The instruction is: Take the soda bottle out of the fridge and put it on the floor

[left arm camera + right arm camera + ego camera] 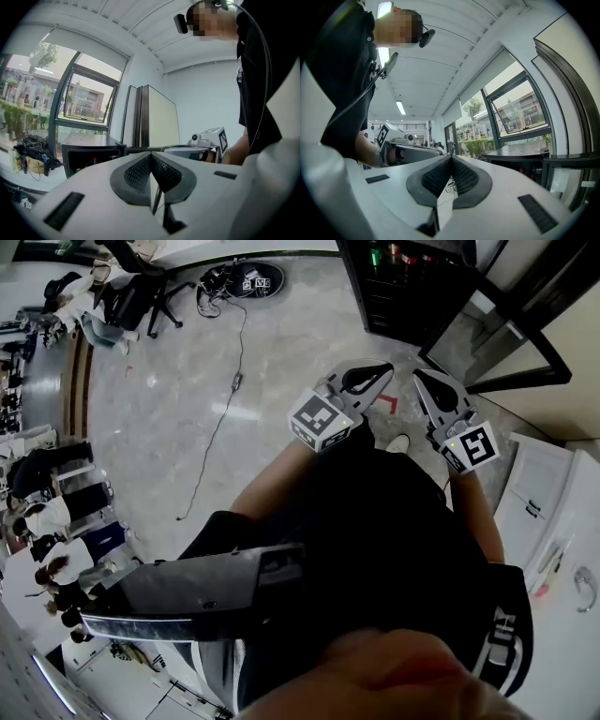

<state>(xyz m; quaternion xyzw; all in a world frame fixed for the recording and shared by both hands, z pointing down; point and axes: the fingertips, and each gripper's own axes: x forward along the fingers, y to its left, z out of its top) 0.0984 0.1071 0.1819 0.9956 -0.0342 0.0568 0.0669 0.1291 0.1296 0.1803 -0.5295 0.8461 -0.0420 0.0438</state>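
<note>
Both grippers are up in front of the person, over the floor (pixel 281 343), side by side but not touching, and pointing at the fridge (pixel 394 287).

- Left gripper (pixel 370 379): jaws fully together, with nothing between them. The pads meet along one seam in its own view (pixel 151 157).
- Right gripper (pixel 433 385): the same, jaws closed tight and empty (pixel 451 159).
- The fridge is a dark unit, far right in the head view. Its glass door (pixel 497 348) is swung open to the right.
- Bottles (pixel 377 256) stand on an inner shelf, one green with red ones beside it. I can't tell which is the soda bottle, and all of them are inside, well apart from both grippers.
- Both gripper views show the fridge beyond the closed jaws (pixel 89 157) (pixel 534 164), with small red items inside that are too small to identify.

Elsewhere:
- A cable (pixel 236 381) trails across the floor to the left of the grippers.
- A chair (pixel 141 296) sits far left.
- People (pixel 52 512) stand along the left edge.
- A white cabinet (pixel 548 512) is near right, just past the right gripper.
</note>
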